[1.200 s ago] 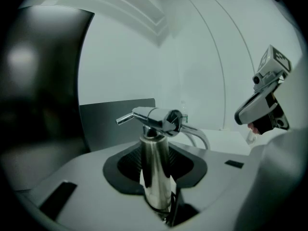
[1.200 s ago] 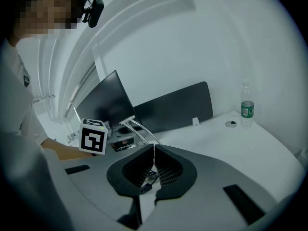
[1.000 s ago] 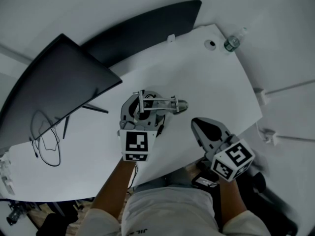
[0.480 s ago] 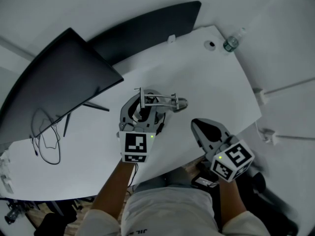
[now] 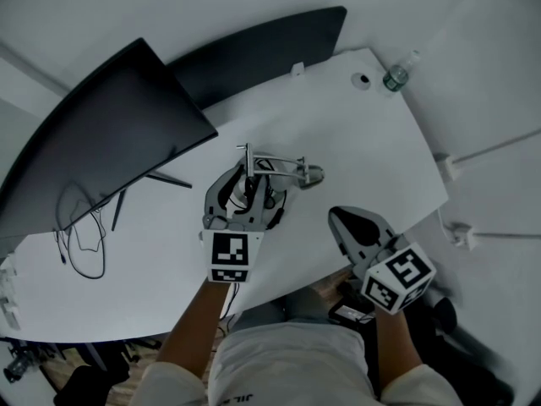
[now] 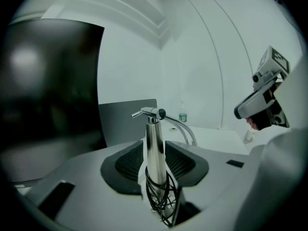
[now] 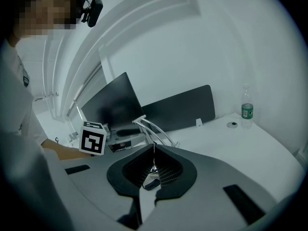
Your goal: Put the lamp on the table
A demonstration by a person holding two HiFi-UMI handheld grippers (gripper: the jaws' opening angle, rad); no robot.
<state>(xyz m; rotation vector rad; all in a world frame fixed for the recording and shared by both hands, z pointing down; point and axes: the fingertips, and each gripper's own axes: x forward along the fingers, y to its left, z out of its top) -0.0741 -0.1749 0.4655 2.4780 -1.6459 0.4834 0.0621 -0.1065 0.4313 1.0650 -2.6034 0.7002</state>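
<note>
Lamp [image 5: 272, 169] sits in the grip of the left gripper [image 5: 246, 194], over the middle of the white worktop [image 5: 363, 142]. To its left on the same worktop stands a dark monitor [image 5: 93, 142], well apart from it.

In the left gripper view the jaws are clamped on the lamp's metal stem [image 6: 155, 148], which stands upright between them, with a black cord [image 6: 162, 198] wound round its lower end. From the top of the stem the curved arm reaches away from the gripper; in the head view it points to the right, toward the bare part of the worktop. No view shows whether the foot of the lamp touches the surface, so the way left to go is straight down along the stem, and I judge it short.

Right gripper [image 5: 358, 227] hovers near the worktop's front edge, closed on nothing and clear of the lamp, so only the left one bears the lamp. A bottle [image 5: 396, 75] stands at the far right corner, out of the way.
</note>
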